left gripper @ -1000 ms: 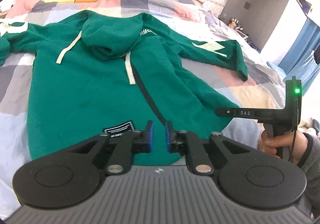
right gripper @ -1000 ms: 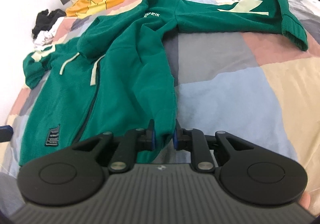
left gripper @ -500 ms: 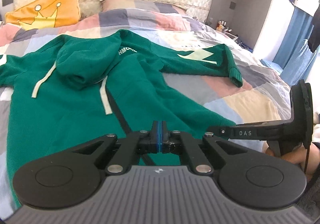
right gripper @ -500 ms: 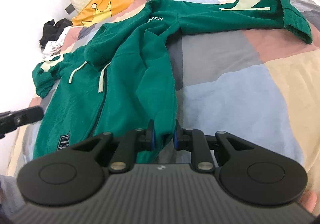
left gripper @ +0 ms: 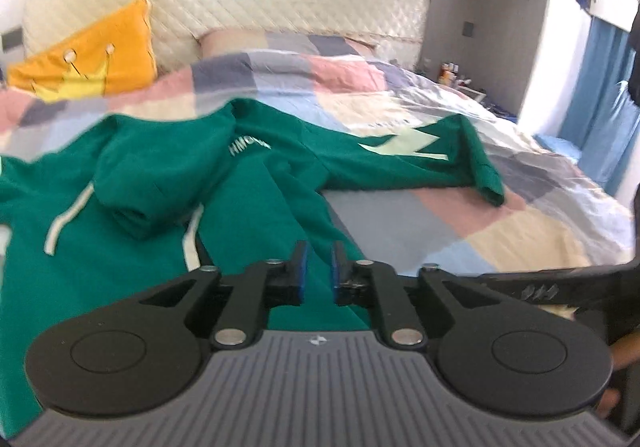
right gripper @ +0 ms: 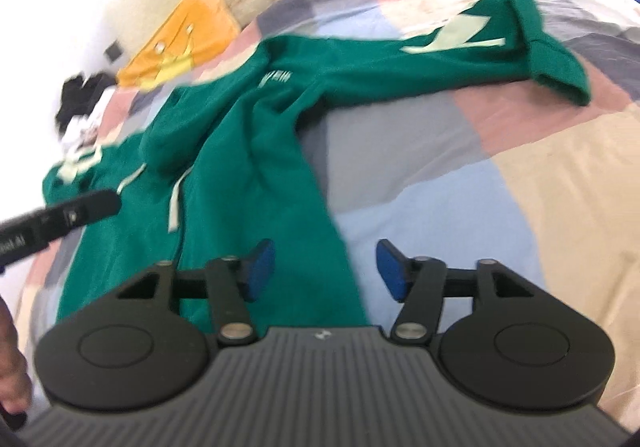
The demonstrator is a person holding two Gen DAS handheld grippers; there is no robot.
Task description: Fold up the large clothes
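While the green hoodie (right gripper: 256, 167) lies front-up on the patchwork bed (right gripper: 460, 207), both tongs sit over its hem end, likely the starting edge for a fold.

Left tongs (left gripper: 318, 267): jaws opening, narrow gap, no cloth pinched between the pads; green fabric only shows through the gap, lying below and ahead of them. The zip line runs off just left of these tongs, so they seem to be over the right front panel.

Right tongs (right gripper: 325, 267): jaws opening, already spread wide, nothing held. The hoodie's side edge passes between the two pads, left pad over green, right pad over bare bedding. Probably lined up to take that edge.

Far ahead of both tongs: hood (left gripper: 160, 183) bunched on the chest, drawcords trailing toward the tongs. One sleeve (right gripper: 460, 59) stretches out ahead-right, flat and clear of the body, ready to be brought in. Orange cushion (left gripper: 88, 59) beyond, against the headboard.
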